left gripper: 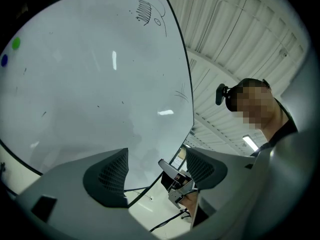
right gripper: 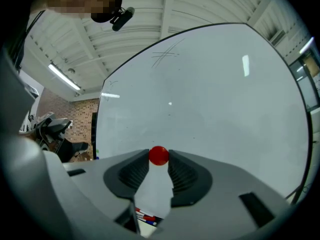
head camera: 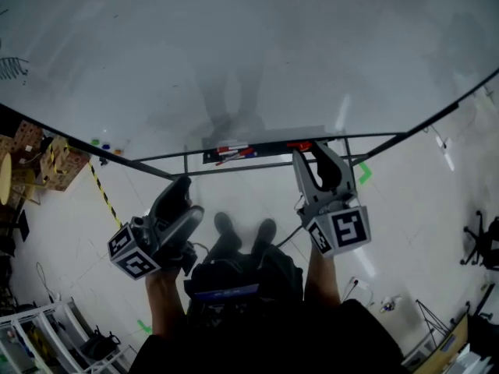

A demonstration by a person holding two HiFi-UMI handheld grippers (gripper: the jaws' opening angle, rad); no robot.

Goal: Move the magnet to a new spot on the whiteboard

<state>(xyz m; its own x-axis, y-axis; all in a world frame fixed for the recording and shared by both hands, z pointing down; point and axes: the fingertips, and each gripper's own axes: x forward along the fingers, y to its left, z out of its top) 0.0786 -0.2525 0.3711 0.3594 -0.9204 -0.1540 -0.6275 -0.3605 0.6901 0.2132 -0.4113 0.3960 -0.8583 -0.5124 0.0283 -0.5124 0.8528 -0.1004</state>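
While my right gripper (right gripper: 159, 161) pinches the red magnet (right gripper: 159, 155) at its jaw tips, facing the whiteboard (right gripper: 215, 94), my left gripper (left gripper: 155, 171) hangs open and empty. Next, I'd press the magnet onto a bare patch and release.

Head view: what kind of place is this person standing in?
Likely a lab or workshop: a big whiteboard with markers in its tray, striped hazard tape and green marks on the hard floor, strip lights under a ribbed ceiling.
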